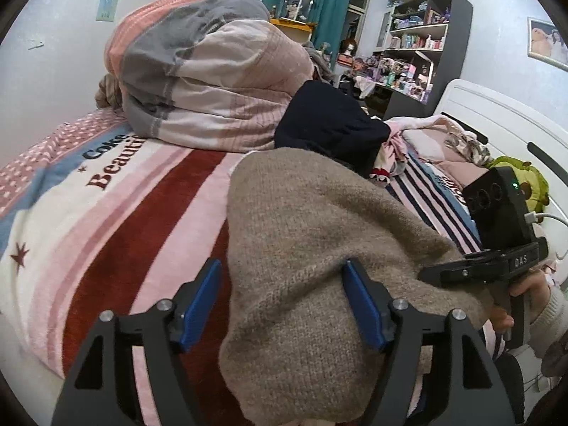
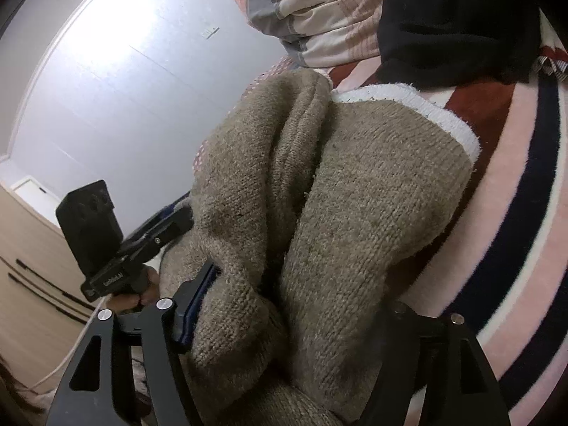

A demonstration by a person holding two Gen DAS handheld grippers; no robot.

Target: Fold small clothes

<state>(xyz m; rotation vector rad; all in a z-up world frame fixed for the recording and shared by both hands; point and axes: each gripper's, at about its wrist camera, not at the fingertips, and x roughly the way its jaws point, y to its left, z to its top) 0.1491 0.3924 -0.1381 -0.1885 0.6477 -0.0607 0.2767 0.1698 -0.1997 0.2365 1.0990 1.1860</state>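
Sweater point(image 1: 319, 234) lies between both claws, long axis running away up bed point(image 1: 117, 213); left claw point(image 1: 284, 301) apart, right claw point(image 2: 291, 323) apart, neither pinching knit

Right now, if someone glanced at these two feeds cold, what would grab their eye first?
The brown knit sweater fills the foreground of both views, lying bunched on the striped blanket with the left gripper astride its near end, blue pads apart. Behind it a big rolled duvet sits on the bed, a dark navy garment to its right. The right gripper is half buried in the knit folds.
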